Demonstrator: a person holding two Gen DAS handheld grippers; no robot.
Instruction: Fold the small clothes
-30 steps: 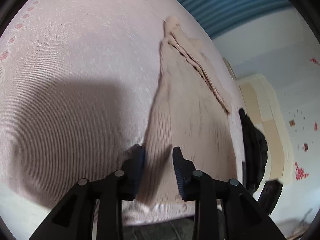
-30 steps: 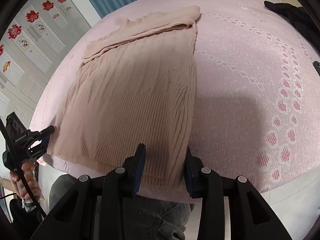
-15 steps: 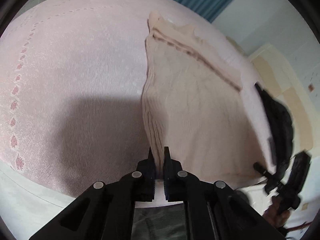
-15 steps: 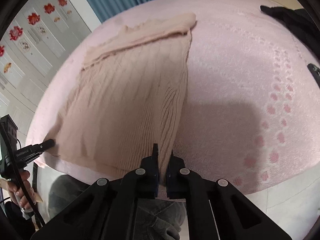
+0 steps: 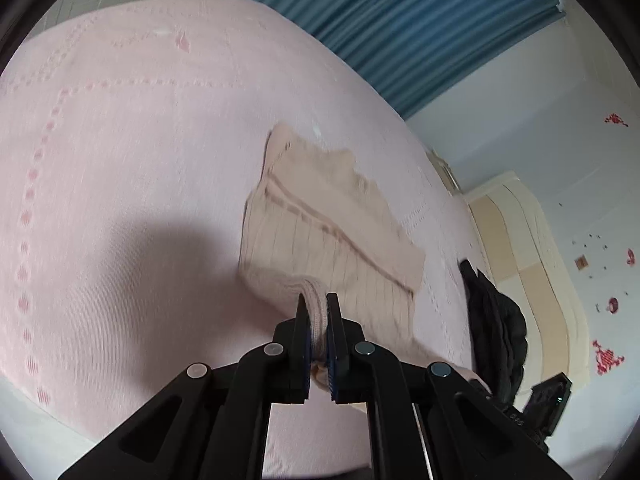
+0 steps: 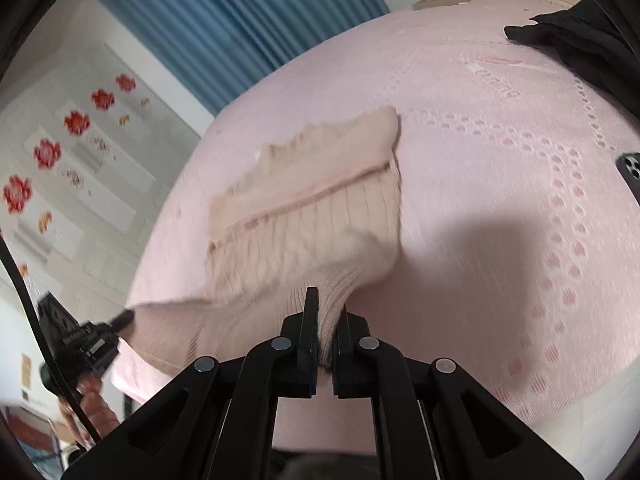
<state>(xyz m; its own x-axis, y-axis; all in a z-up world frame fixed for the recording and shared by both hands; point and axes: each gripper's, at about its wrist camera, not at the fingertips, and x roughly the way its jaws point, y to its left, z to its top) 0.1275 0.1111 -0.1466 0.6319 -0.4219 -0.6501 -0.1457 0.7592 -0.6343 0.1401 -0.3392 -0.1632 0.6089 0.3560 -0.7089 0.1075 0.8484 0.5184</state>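
Note:
A beige ribbed knit garment (image 5: 320, 236) lies on the pink bedspread (image 5: 120, 200), its far part folded over at the top. My left gripper (image 5: 317, 308) is shut on the garment's near hem corner, which bunches between the pads. In the right wrist view the same beige garment (image 6: 312, 216) rises from the bed towards me, and my right gripper (image 6: 326, 308) is shut on its other near corner. The near hem hangs lifted between both grippers. The left gripper (image 6: 124, 316) also shows at the left edge, held by a hand (image 6: 94, 408).
A black garment (image 5: 496, 324) lies at the bed's right side, and the same black garment (image 6: 588, 40) shows top right in the right wrist view. A dark phone (image 6: 630, 176) rests on the bedspread (image 6: 500, 160). Blue curtains (image 5: 420, 32) hang behind.
Both grippers shut on the garment's near hem corners, then rose and lifted that edge off the bed; the garment now looks shorter and farther away.

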